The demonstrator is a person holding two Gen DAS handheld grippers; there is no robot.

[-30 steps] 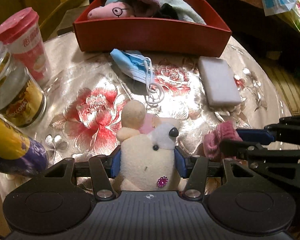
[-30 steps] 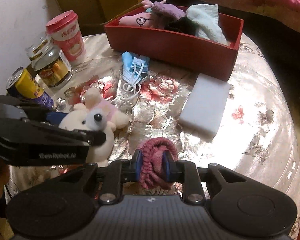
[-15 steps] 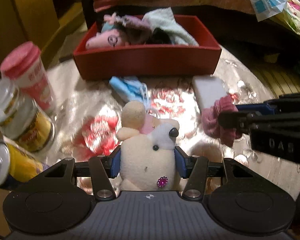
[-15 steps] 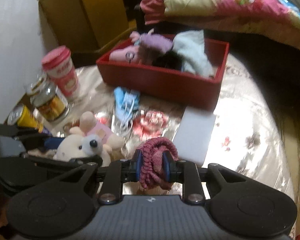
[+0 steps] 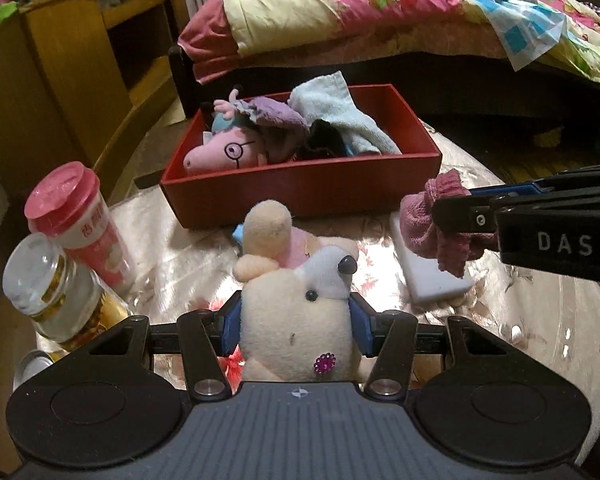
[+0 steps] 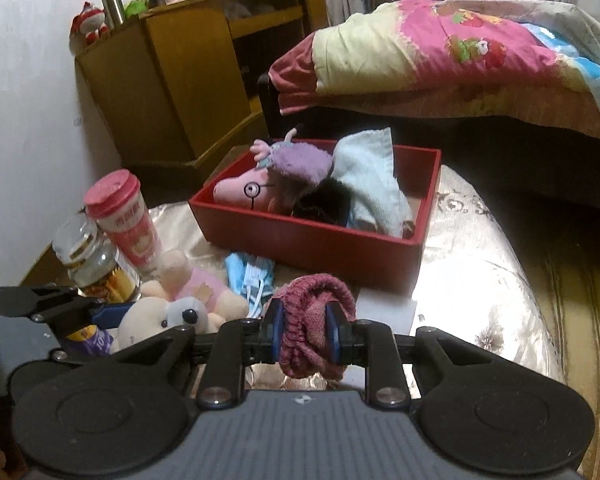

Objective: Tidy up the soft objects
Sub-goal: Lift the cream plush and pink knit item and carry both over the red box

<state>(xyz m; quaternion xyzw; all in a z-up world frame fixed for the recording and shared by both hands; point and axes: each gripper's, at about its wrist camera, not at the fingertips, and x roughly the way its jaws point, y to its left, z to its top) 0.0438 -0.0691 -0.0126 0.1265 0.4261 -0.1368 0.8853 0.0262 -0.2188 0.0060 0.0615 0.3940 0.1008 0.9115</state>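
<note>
My left tool (image 5: 295,326) pinching cream plush mouse (image 5: 296,312), held above worktop (image 5: 540,320). My right tool (image 6: 305,330) pressed tight on maroon knit roll (image 6: 314,320), also lifted. Below: white sponge block (image 5: 428,284), blue face mask (image 6: 248,280). Left: jar (image 5: 56,292), pink cup (image 5: 76,220). Farther: red box (image 5: 300,192) holding pink pig plush (image 5: 220,154), pale blue towel (image 5: 340,116). Bed (image 5: 380,12) beyond.

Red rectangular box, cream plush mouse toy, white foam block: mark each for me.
Red rectangular box (image 5: 300,184): left wrist view, front wall.
Cream plush mouse toy (image 5: 296,320): left wrist view, its body.
White foam block (image 5: 432,280): left wrist view, bare top face.
</note>
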